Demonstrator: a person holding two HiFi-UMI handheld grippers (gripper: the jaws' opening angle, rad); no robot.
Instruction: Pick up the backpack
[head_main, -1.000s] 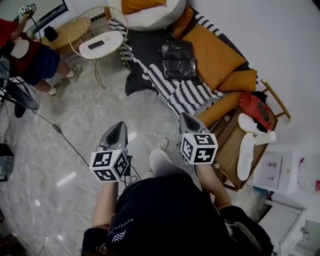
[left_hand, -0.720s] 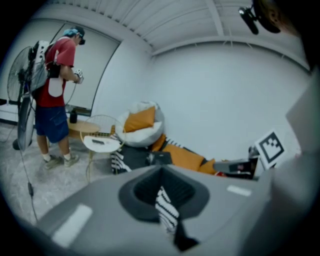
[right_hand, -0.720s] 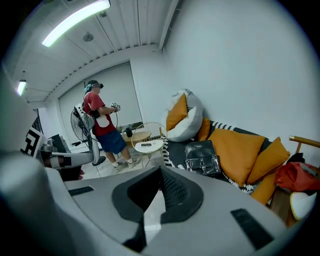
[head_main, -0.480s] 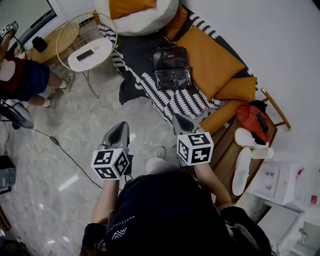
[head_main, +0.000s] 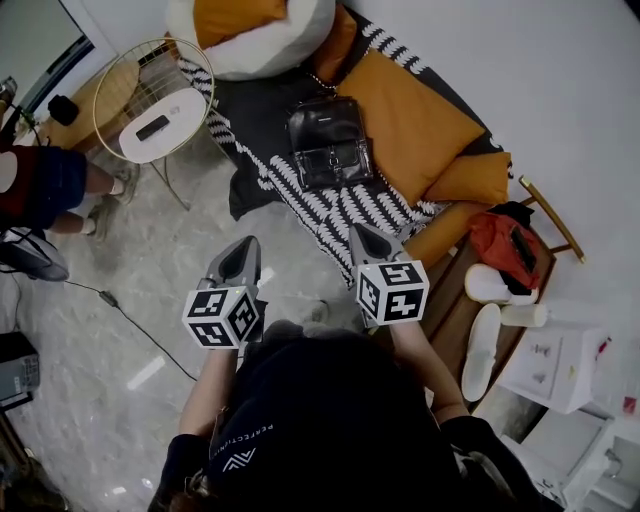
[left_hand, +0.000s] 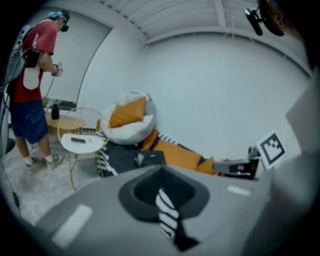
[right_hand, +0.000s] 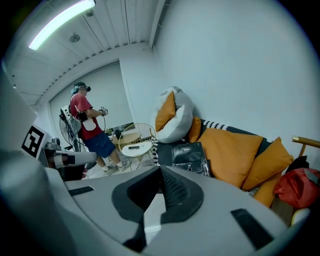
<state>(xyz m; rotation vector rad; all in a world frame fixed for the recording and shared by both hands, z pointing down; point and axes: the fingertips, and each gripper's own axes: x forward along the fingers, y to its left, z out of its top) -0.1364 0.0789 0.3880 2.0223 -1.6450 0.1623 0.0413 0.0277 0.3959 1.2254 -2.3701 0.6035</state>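
Backpack: the black backpack lies flat on the black-and-white blanket in the upper middle of the head view, its right side against a large orange cushion.
Left gripper: the left gripper is at centre left, over the marble floor and well apart from the backpack.
Left fingers: the fingers are pressed together and pinch nothing.
Right gripper: the right gripper is at centre, its tip at the blanket's lower edge and short of the backpack.
Right fingers: the fingers are pressed together and pinch nothing.
Table: a round white table is at the upper left.
Bystander: a person stands at the left edge.
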